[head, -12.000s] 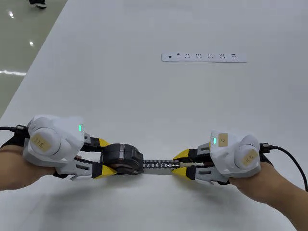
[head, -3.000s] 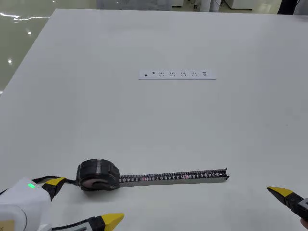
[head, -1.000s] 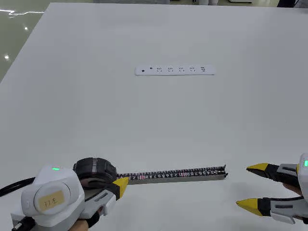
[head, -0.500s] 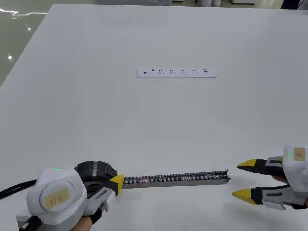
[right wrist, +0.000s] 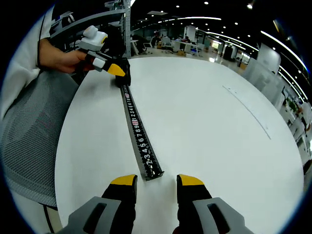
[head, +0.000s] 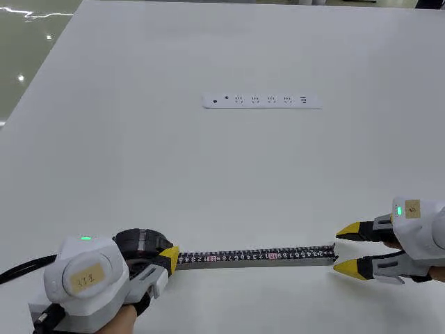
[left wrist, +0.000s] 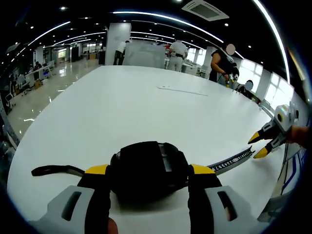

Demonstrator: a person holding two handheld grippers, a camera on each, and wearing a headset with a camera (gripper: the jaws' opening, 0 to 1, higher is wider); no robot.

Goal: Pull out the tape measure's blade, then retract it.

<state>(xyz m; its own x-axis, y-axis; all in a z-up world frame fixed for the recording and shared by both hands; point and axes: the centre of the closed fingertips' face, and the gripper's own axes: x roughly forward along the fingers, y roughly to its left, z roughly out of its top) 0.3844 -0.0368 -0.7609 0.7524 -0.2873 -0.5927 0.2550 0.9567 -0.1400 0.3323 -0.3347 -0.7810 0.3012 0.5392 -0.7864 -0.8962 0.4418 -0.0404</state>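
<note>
While the left gripper (left wrist: 149, 170) had its jaws clamped on the tape measure (head: 142, 244) on the desk (head: 208, 174), the right gripper (right wrist: 157, 181) held its jaws narrowly apart, empty, at the tip of the drawn-out blade (head: 257, 256). Unguided, the blade could have whipped back and kinked.

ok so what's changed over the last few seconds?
The left tool came back and closed on the tape measure case. The right tool, open, moved in to the blade tip, not gripping it yet. The blade still lies extended on the table as it did three seconds ago; power strip unmoved.
</note>
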